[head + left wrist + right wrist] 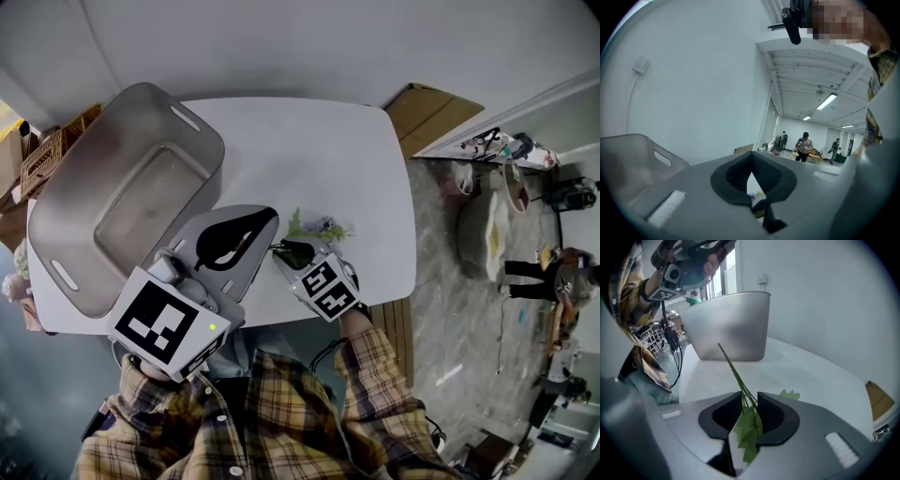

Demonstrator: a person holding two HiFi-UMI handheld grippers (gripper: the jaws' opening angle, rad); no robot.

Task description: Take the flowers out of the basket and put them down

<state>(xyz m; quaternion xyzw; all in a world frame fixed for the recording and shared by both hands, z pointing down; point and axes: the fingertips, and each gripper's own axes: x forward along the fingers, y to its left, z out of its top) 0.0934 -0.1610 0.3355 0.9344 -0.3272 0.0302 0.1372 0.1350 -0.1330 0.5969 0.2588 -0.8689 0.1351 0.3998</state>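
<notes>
**Flower sprig on counter, right gripper loose around its stems**

White rounded-corner counter [309, 141] fills the middle of the head view; grey floor to its right, flat brown cardboard [431, 112] leaning at the far right corner.

Large grey plastic basket [70, 187] with slot handles sits on the left part of the counter, tipped slightly in the head view, nothing visible inside. In the right gripper view the basket [731, 324] stands at the far side of the counter [806, 371].

Person's yellow-and-brown plaid shirt [272, 412] at the bottom edge of the head view.

Left gripper [258, 225] is raised over the near edge of the counter, just right of the basket, marker cube toward the camera. Its own view shows the left gripper [751, 157] with the jaw tips touching and nothing between them; basket wall [633, 154] at that view's left.

Right gripper [292, 249] is low at the near edge of the counter, right of the left gripper. In its own view the right gripper [749, 401] has its jaws a little apart; thin green stems pass through the gap, unpinched as far as can be seen, with leaves hanging below the pads.

Artificial flower sprig [319, 228], green leaves and small pale purple blooms, lies on the counter just ahead of the right gripper, well outside the basket. Its stem end [733, 371] points up toward the basket.
</notes>
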